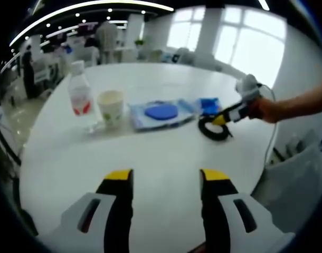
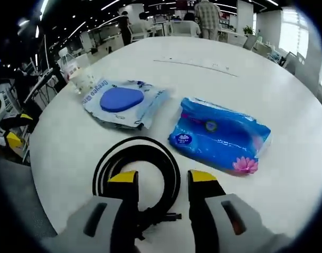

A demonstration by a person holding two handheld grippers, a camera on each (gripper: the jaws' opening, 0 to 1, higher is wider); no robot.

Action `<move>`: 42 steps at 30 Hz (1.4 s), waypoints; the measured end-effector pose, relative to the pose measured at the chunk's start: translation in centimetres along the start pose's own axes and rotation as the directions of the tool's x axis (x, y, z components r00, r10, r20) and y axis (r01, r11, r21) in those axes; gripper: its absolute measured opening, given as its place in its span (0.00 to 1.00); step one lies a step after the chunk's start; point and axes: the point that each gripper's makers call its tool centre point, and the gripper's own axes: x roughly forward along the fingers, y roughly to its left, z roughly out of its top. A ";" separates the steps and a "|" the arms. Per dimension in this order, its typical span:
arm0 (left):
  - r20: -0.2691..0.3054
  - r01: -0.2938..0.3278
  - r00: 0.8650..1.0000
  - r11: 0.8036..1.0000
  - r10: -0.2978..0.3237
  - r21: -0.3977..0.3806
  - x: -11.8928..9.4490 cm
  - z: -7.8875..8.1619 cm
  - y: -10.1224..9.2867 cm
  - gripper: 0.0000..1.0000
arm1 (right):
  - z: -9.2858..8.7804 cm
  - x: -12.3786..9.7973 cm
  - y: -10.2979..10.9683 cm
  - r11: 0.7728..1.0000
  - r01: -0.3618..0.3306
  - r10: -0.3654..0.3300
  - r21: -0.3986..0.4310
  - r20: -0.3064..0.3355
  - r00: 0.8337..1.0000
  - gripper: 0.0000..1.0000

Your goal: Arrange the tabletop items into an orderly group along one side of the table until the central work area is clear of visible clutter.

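1. Coiled black cable (image 2: 137,176) near the table (image 2: 256,79) edge, touching the right gripper (image 2: 157,178), jaws spread astride its rim, not pinching.
2. Blue tissue pack (image 2: 219,134) just beside it; wipes pack (image 2: 124,103) with blue lid next along.
3. Paper cup (image 1: 111,107), contents unseen, beside clear bottle (image 1: 80,94).
4. Left gripper (image 1: 166,176) over bare table, jaws spread, nothing held.

Round white worktop (image 1: 150,158); ahead of the left hand-held gripper (image 1: 166,176), jaws apart: clear plastic bottle (image 1: 79,95), cream paper cup (image 1: 111,107), blue-lidded wipes pack (image 1: 162,113), black coiled cable (image 1: 214,129).
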 end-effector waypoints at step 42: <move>-0.003 0.004 1.000 1.000 -0.004 -0.004 0.0 -0.1 0.0 0.46 | -0.3 -0.5 -1.6 0.997 0.052 -0.052 0.049 -0.015 0.999 0.09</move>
